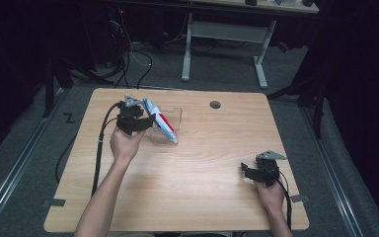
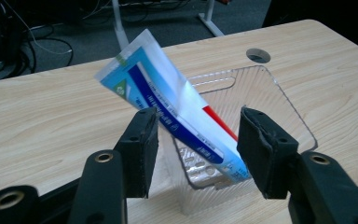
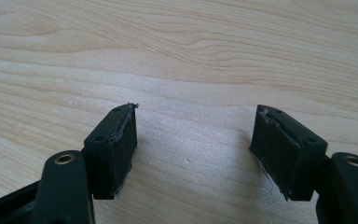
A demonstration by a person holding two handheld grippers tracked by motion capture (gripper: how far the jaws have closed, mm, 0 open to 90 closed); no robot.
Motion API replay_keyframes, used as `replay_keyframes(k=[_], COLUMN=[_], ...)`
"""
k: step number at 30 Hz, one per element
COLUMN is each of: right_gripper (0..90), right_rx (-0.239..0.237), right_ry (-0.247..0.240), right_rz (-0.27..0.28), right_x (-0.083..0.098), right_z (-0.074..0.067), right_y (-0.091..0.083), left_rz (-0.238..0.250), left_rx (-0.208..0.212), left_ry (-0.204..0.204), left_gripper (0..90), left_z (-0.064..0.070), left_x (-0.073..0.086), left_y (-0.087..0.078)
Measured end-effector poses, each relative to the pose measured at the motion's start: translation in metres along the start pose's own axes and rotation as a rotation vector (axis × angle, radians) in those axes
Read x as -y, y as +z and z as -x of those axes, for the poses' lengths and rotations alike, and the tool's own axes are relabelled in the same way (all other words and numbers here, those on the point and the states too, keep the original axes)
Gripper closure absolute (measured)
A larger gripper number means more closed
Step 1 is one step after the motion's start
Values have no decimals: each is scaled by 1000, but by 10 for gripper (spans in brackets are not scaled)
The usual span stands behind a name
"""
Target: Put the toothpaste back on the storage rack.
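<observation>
1. Plainly, the work in hand is getting the toothpaste tube (image 2: pixel 182 116) into the clear plastic tray (image 2: pixel 279 98), and the tube leans there now: its lower end sits inside the tray near the closer wall, while its flat crimped end sticks up and out over the rim, tilted toward the far left in the left gripper view.

2. The left gripper (image 2: pixel 193 149) has its jaws on either side of the tube's lower part. The tube lies close against both pads, yet I cannot tell whether they press it or have let it go. Judging by the lean, the tray wall may already carry some of the tube's weight.

3. The tilt looks deliberate: the tube appears longer than the tray's floor, so going in cap end first and slanted is the easy way to fit it.

4. The tray stands on the desk (image 1: pixel 202 177) toward its far left quarter, just ahead of the left hand (image 1: pixel 124 143), within short reach.

5. The right gripper (image 3: pixel 193 149) rests low over bare wood at the near right of the desk, well apart from the tray. Its jaws stand open with nothing between them, so it seems parked out of the way.

6. My guess is that the next step calls for laying the tube flatter so it cannot tip the light tray.
</observation>
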State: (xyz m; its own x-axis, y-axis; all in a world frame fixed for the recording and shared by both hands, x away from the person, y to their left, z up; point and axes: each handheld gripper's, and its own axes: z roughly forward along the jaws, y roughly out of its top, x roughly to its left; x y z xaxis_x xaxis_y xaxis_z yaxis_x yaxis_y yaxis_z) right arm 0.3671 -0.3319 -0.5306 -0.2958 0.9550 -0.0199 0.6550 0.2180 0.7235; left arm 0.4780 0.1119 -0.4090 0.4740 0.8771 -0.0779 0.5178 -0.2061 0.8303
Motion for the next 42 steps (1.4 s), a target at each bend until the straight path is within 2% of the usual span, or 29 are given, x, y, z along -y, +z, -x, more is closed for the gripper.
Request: replay_keyframes(k=[19, 34, 42], right_gripper=[310, 310, 310], right_rx=[0, 0, 1], right_ry=[-1, 0, 0], right_rz=[0, 0, 0], right_x=[0, 0, 0], right_z=[0, 0, 0], right_y=[0, 0, 0], left_rz=[19, 29, 37], left_rx=[-13, -3, -13], left_ry=[-17, -39, -55], left_gripper=[485, 485, 481], left_z=[-11, -17, -21], left_x=[9, 24, 34], left_y=[-16, -26, -33])
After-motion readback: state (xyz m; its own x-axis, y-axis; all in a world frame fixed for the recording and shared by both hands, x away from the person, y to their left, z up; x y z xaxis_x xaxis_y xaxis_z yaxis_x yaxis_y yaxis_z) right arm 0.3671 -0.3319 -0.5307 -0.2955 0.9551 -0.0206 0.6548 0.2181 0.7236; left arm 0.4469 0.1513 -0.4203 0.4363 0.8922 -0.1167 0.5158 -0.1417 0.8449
